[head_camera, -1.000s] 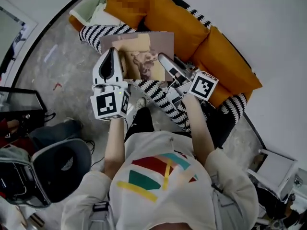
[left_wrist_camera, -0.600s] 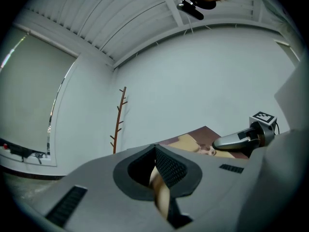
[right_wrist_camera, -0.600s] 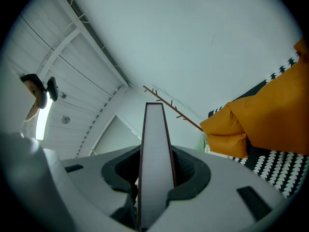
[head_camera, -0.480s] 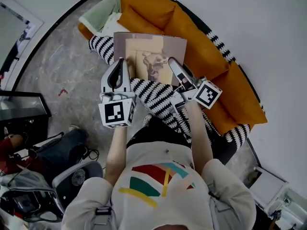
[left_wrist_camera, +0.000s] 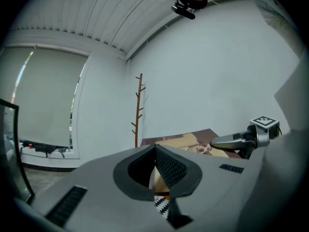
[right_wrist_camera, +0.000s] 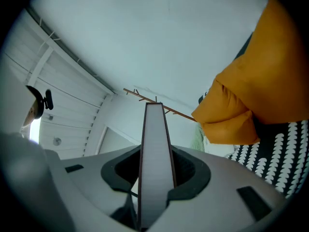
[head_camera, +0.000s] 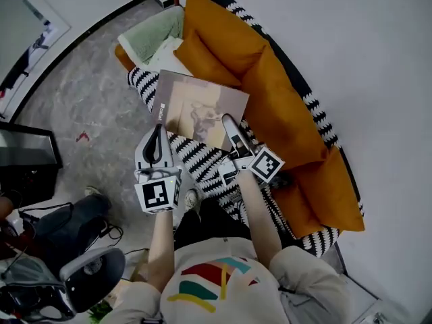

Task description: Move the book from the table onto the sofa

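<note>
Both grippers hold a large book [head_camera: 199,106] with a tan and brown cover flat above the sofa's black-and-white seat [head_camera: 202,155]. My left gripper [head_camera: 157,128] is shut on the book's near left edge, by the spine. In the left gripper view the cover [left_wrist_camera: 193,140] runs off to the right of the closed jaws [left_wrist_camera: 155,150]. My right gripper [head_camera: 228,121] is shut on the near right edge. In the right gripper view the grey page block [right_wrist_camera: 155,124] stands clamped between its pads [right_wrist_camera: 155,154]. Orange back cushions [head_camera: 270,93] lie just beyond the book.
A pale green pillow [head_camera: 152,36] lies at the sofa's far left end. A thin wooden coat stand [left_wrist_camera: 138,108] stands by the wall behind. A dark glass-topped table [head_camera: 23,157] and an office chair [head_camera: 81,282] are on the floor to the left. Orange cushions [right_wrist_camera: 260,81] crowd the right gripper's right side.
Both grippers have carried the book lower and closer to the patterned seat, near the sofa's left end. Neither grip has changed.
</note>
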A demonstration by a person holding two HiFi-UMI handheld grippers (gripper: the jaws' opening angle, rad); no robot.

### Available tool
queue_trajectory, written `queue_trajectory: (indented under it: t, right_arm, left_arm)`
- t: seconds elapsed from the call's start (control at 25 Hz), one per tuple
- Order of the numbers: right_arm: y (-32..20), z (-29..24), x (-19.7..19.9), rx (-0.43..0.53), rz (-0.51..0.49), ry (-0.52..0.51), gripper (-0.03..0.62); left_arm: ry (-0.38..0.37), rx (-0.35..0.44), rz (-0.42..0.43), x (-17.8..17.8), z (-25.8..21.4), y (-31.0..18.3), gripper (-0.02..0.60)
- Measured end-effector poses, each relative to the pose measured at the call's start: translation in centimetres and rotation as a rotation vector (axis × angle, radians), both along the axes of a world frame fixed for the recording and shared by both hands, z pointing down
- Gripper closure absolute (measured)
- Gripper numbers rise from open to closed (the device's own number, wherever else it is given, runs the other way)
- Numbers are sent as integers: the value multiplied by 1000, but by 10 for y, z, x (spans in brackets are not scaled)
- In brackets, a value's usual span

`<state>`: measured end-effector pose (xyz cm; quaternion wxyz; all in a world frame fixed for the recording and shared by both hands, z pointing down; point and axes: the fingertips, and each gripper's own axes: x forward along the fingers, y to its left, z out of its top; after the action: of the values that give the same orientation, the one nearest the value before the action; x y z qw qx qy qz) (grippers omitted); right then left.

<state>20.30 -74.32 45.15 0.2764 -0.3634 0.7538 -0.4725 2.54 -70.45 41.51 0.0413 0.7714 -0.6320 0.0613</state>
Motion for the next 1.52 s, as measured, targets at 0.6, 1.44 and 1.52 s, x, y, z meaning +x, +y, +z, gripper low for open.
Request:
queue_trajectory:
  t: [0.6, 1.44, 1.52]
  right_arm:
    - [-128, 312, -102, -255, 16, 58, 439]
    - [-110, 427, -47, -484, 302, 803, 355]
    - [-117, 401, -43, -435, 301, 887, 355]
  left_arm:
    - [57, -63, -2, -46, 253, -109, 574]
    - [115, -79, 25, -70, 276, -134, 574]
    - [115, -66, 28, -71, 257, -141, 574]
